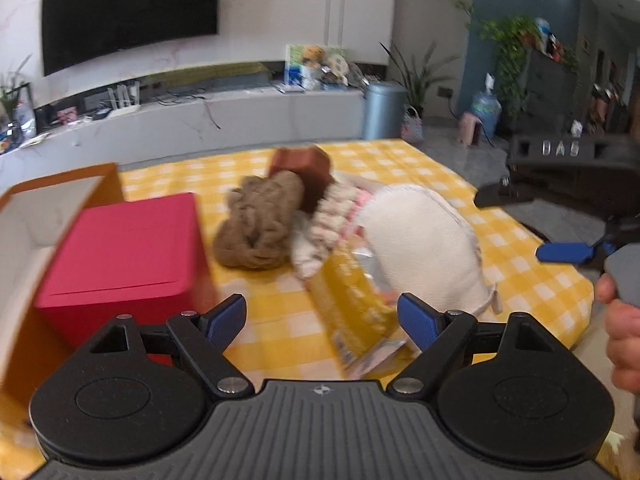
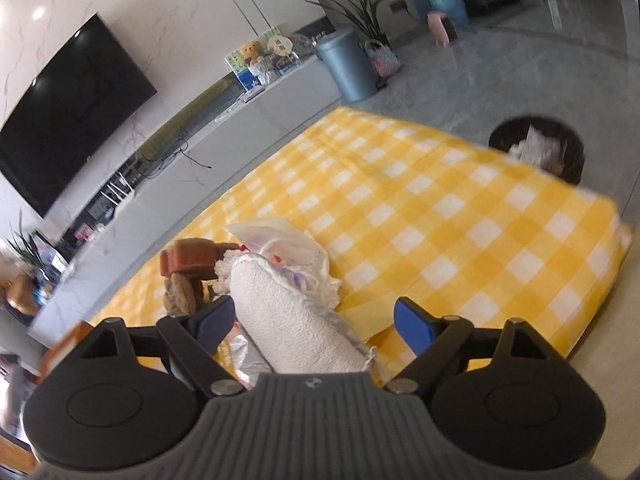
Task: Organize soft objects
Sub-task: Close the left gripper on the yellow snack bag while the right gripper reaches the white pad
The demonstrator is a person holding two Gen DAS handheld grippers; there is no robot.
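Observation:
A pile of soft things lies on the yellow checked cloth (image 1: 400, 160): a white fleecy cushion (image 1: 420, 240), a brown knitted bundle (image 1: 260, 220), a brown sponge block (image 1: 302, 168) and a yellow packet (image 1: 352, 316). My left gripper (image 1: 322, 320) is open, its jaws astride the near end of the yellow packet. My right gripper (image 2: 314, 322) is open over the near end of the white cushion (image 2: 288, 320). The brown block (image 2: 188, 260), the knitted bundle (image 2: 180, 292) and a white plastic bag (image 2: 280, 240) lie beyond it. The right gripper also shows at the right edge of the left wrist view (image 1: 560, 240).
A red box (image 1: 124, 256) sits inside an orange open box (image 1: 60, 184) at the left. A dark round basket (image 2: 538, 152) with white stuff stands on the floor past the cloth's right edge. A TV (image 1: 128, 12), a low cabinet and a grey bin (image 1: 384, 110) stand behind.

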